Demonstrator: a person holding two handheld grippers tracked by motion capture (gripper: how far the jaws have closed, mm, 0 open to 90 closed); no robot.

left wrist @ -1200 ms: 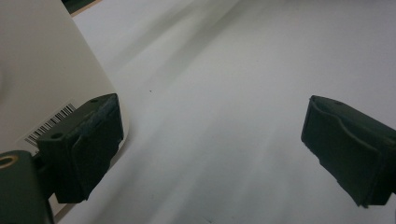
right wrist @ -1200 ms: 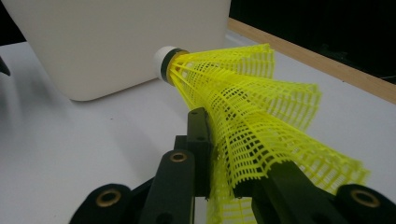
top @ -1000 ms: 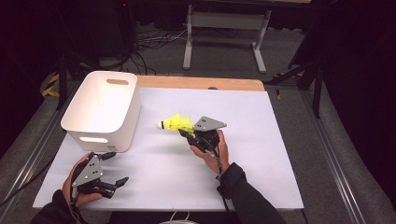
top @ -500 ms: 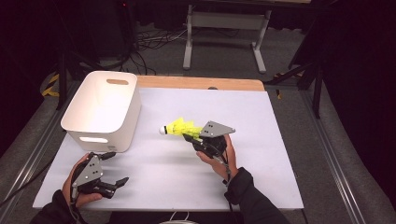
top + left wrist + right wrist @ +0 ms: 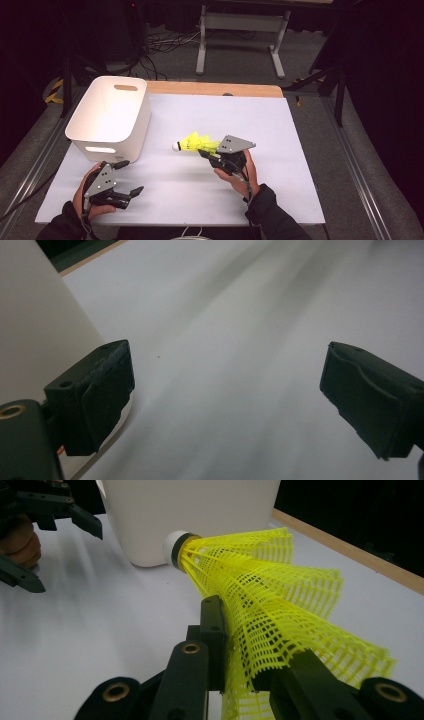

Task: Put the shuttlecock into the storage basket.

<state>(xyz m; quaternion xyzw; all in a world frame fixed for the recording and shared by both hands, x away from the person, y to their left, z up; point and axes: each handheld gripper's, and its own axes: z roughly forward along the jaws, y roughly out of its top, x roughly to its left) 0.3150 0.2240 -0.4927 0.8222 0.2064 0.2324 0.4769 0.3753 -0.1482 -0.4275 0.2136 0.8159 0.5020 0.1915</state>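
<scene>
Right tool (image 5: 235,675) clamped on yellow mesh shuttlecock (image 5: 260,595) skirt, left tool (image 5: 225,390) spread wide, smooth white bin (image 5: 107,115)

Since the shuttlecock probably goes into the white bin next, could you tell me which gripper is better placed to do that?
Right. The right gripper already has its jaws shut on the yellow shuttlecock, near the white bin. The left gripper rests low on the table, jaws open and empty.

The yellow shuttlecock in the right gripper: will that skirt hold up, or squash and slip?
The shuttlecock's open mesh skirt already looks pinched flat between the right gripper's jaws, so it is probably springy, not stiff. It likely weighs very little. Set down, it might roll in a curve around its rounded white tip.
</scene>
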